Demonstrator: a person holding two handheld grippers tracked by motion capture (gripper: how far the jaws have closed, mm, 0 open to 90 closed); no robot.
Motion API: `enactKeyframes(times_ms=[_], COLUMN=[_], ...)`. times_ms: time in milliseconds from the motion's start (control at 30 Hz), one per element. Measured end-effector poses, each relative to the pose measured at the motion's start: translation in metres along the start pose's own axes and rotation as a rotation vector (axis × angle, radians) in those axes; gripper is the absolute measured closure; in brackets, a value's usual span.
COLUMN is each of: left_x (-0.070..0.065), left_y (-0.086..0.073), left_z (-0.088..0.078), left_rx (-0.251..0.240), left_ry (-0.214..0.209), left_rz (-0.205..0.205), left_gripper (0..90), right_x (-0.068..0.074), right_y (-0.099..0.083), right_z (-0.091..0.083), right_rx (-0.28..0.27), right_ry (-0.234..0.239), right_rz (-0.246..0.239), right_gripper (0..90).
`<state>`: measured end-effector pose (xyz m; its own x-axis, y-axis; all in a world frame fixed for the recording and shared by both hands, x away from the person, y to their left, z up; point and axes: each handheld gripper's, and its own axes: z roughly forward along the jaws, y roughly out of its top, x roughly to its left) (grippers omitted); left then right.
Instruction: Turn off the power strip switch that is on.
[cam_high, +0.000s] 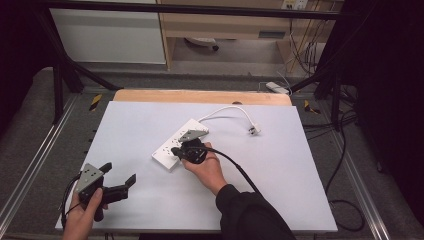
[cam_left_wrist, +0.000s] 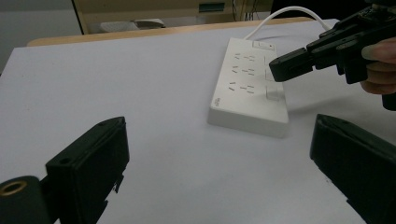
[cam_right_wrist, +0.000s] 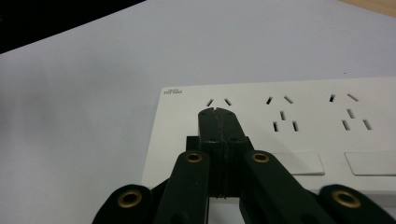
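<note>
**Right gripper closed over the power strip, left gripper open at the table's near corner**

On the white-topped table (cam_high: 150, 125), a white rectangular plastic power strip (cam_high: 181, 142) lies at a slant near the middle, its white cable (cam_high: 227, 110) curving toward the far right and ending in a plug (cam_high: 254, 130) that lies loose on the surface. The high view places the right gripper (cam_high: 176, 151), held in the person's right hand (cam_high: 207, 170), over the near end of the strip. The right gripper view adds what that angle hides: the two black jaws are pressed flat together with nothing between them, their tip (cam_right_wrist: 217, 112) just short of the first pair of socket slots, beside a row of flat rocker switches (cam_right_wrist: 299, 163). Whether the tip touches the strip cannot be told.

The left gripper (cam_high: 120, 175) sits near the table's front left corner, well apart from the strip, held by the left hand (cam_high: 85, 210). Its own view shows the jaws spread wide with only bare table between them, and looks across at the strip's short end (cam_left_wrist: 247, 122) with the right gripper (cam_left_wrist: 280, 70) above the switch side.
</note>
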<state>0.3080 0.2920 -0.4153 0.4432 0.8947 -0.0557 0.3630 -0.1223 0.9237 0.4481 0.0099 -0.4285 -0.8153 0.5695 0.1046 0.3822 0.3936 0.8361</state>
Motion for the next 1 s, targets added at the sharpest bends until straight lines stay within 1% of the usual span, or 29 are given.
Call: enactKeyframes(times_ms=[400, 1000], left_x=[0.0002, 0.0000], left_y=[0.0000, -0.0001], left_z=[0.0000, 0.0001], left_rx=[0.002, 0.003], left_ry=[-0.001, -0.002], left_rz=[0.004, 0.002], left_gripper=[4.4, 4.4], right_x=[0.0037, 0.0053], right_y=[-0.0053, -0.0094], right_z=[0.0046, 0.0088], right_rx=[0.017, 0.021], right_ry=[0.005, 0.005], right_rz=[-0.007, -0.006], right_gripper=[90.0, 90.0])
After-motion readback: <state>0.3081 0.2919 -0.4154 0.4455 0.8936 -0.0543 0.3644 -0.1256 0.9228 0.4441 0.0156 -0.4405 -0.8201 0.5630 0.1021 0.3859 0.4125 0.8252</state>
